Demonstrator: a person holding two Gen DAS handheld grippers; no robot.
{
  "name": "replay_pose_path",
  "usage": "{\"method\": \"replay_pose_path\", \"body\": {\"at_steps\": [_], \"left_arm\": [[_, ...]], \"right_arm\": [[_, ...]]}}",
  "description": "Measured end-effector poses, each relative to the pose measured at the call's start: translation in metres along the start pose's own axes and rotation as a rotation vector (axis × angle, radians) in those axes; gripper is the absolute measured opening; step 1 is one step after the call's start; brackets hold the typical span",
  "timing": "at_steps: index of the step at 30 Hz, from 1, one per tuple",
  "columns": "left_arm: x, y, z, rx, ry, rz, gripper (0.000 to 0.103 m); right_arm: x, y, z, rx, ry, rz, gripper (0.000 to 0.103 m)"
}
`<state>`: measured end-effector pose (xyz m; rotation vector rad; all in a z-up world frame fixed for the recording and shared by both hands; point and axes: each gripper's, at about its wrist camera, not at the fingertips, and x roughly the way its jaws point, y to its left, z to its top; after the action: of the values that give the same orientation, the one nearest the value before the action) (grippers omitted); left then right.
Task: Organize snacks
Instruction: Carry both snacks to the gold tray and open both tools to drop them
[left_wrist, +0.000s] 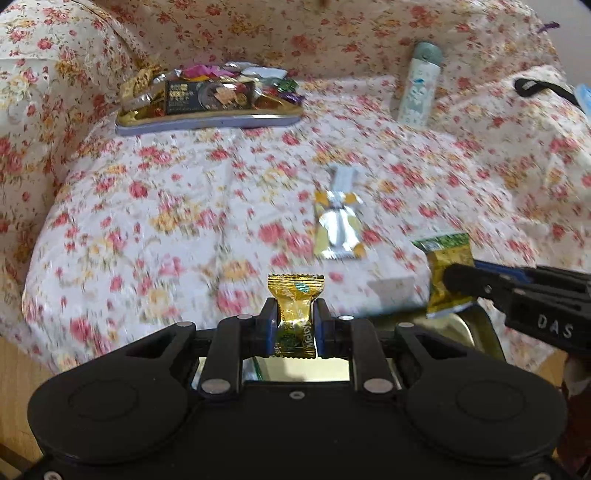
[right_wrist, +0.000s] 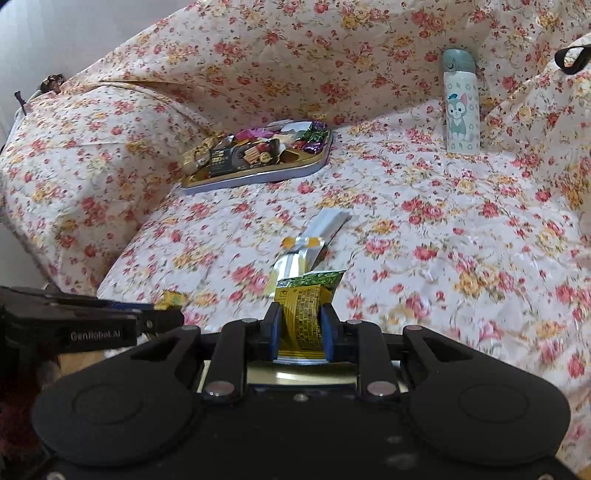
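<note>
Left gripper (left_wrist: 295, 325) clamped on gold candy (left_wrist: 295, 310), long axis upright, well short of the snack tray (left_wrist: 207, 123). Right gripper (right_wrist: 301, 328) clamped on yellow-green packet (right_wrist: 303, 310), also upright, same side of tray.

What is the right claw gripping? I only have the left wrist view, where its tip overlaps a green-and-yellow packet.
Observer: The right claw is shut on that green-and-yellow packet, with its pads pinching the yellow printed side.
Operator: What's printed on the pale bottle?
Observer: The bottle shows a cartoon cat.
Operator: Any marking on the left claw?
Observer: The left claw has GenRobot.AI written on its side.
</note>
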<state>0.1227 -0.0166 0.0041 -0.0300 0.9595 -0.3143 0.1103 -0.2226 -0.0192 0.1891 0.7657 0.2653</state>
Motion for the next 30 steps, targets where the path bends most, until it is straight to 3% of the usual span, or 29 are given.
{"method": "replay_pose_path", "body": {"at_steps": [9, 21, 30], "left_arm": [[-0.015, -0.02, -0.045, -0.003, 0.071, -0.067, 0.026], [-0.013, -0.03, -0.084, -0.007, 0.169, -0.118, 0.026], [-0.015, -0.042, -0.098, 0.022, 0.168, -0.117, 0.027]], "right_arm": [[-0.031, 0.002, -0.032, 0.069, 0.022, -0.011, 0.024], [-0.042, -0.012, -0.066, 0.121, 0.081, -0.092, 0.024], [-0.045, -0.016, -0.079, 0.125, 0.078, -0.124, 0.024]]}}
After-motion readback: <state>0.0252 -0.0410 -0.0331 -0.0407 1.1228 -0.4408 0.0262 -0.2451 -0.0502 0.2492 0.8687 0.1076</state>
